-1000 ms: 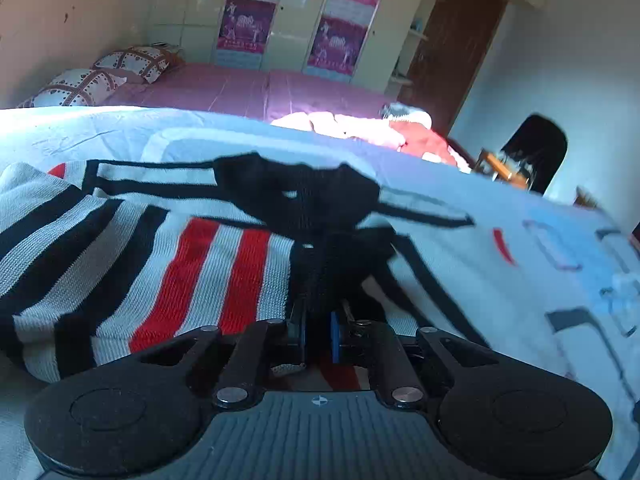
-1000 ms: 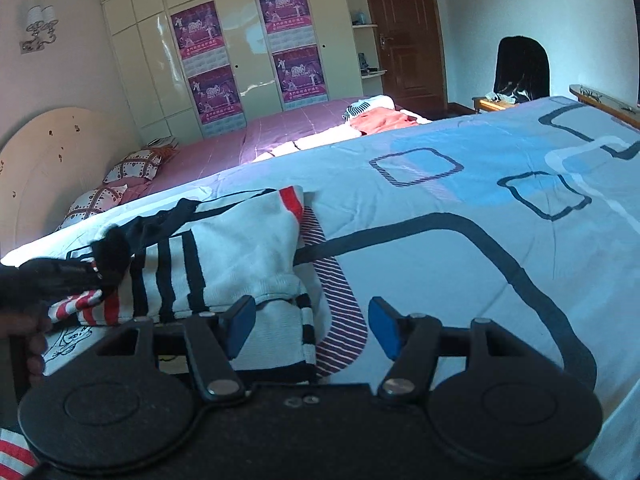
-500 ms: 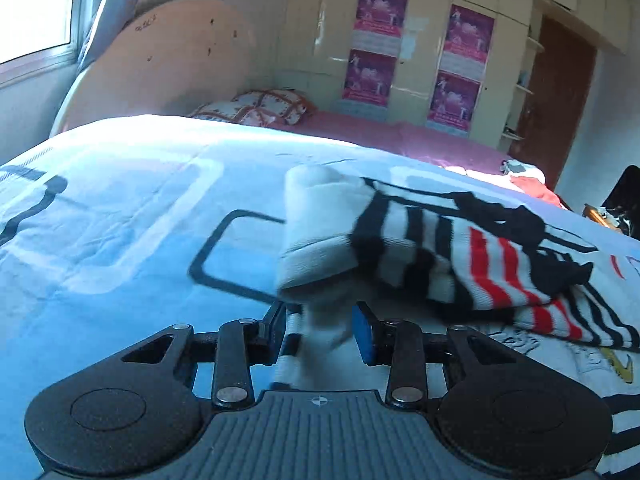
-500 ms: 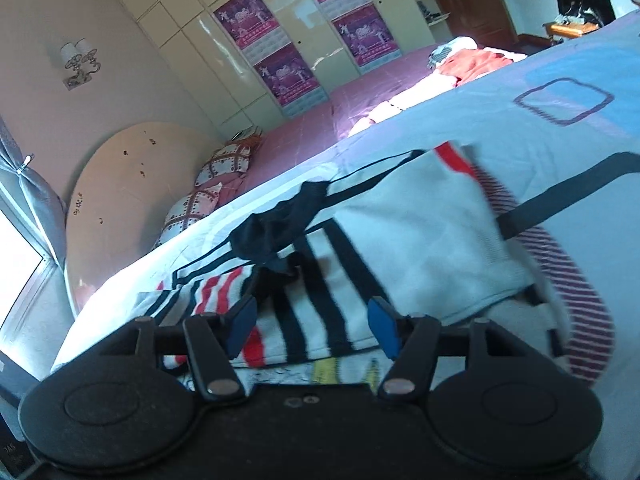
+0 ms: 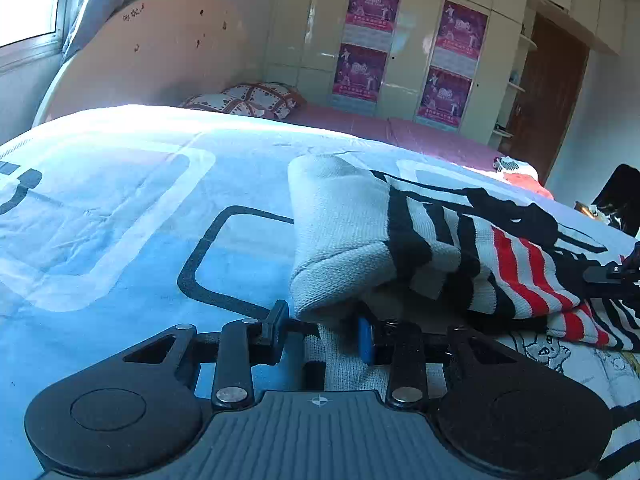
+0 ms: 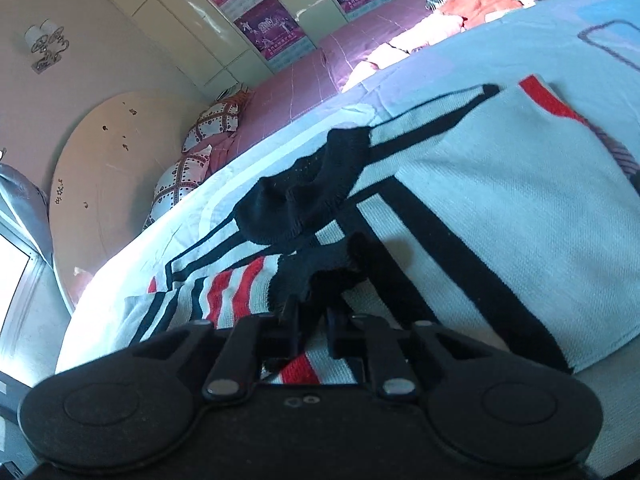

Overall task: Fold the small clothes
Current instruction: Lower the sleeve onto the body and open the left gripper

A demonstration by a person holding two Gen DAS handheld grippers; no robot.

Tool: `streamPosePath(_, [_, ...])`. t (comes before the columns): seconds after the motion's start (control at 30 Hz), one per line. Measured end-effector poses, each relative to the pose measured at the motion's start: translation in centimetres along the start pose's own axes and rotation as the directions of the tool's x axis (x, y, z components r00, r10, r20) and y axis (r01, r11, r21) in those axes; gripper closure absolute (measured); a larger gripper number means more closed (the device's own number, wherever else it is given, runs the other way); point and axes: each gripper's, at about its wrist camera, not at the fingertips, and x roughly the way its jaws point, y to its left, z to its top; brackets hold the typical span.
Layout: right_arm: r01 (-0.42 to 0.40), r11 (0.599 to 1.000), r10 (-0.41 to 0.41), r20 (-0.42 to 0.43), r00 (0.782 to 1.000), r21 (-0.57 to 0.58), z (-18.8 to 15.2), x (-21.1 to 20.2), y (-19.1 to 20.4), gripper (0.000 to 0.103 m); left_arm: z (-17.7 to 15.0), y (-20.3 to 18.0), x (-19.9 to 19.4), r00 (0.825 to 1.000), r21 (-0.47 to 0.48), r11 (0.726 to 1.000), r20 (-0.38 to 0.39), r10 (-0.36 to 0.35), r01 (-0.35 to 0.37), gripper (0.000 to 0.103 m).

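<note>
A small knit sweater (image 5: pixel 440 248) with white, black and red stripes lies on the blue patterned bedspread (image 5: pixel 120 200). In the left wrist view my left gripper (image 5: pixel 324 332) is open, its jaws either side of the sweater's white sleeve cuff (image 5: pixel 332 280). In the right wrist view the same sweater (image 6: pixel 500 208) fills the frame, black collar (image 6: pixel 304 200) in the middle. My right gripper (image 6: pixel 312 324) is shut on the sweater's black edge (image 6: pixel 320 272). Its tip also shows at the right edge of the left wrist view (image 5: pixel 616 274).
A white printed garment (image 5: pixel 560 360) lies under the sweater. A second bed with a pink cover (image 6: pixel 320 80), patterned pillows (image 6: pixel 200 152) and a red garment (image 6: pixel 492 0) stands behind. Wardrobes with posters (image 5: pixel 372 44) line the far wall.
My left gripper let go of the black edge, swung to the sleeve cuff and now straddles it open. My right gripper moved onto the sweater and closed on its black edge.
</note>
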Motion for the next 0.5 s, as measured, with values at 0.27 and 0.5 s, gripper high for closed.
streamPosePath(0.27, [0.093, 0.971, -0.041, 0.231, 0.972, -0.220, 0.3, -7.5, 0.5, 0.095, -0.1, 0.0, 0.5, 1.000, 0.009, 1.000, -0.010, -0.022, 0.022, 0.073])
streamPosePath(0.5, [0.143, 0.970, -0.120, 0.122, 0.985, -0.196, -1.2, -5.2, -2.8, 0.096, 0.1, 0.0, 0.5, 0.999, 0.008, 1.000, -0.019, -0.028, 0.028, 0.073])
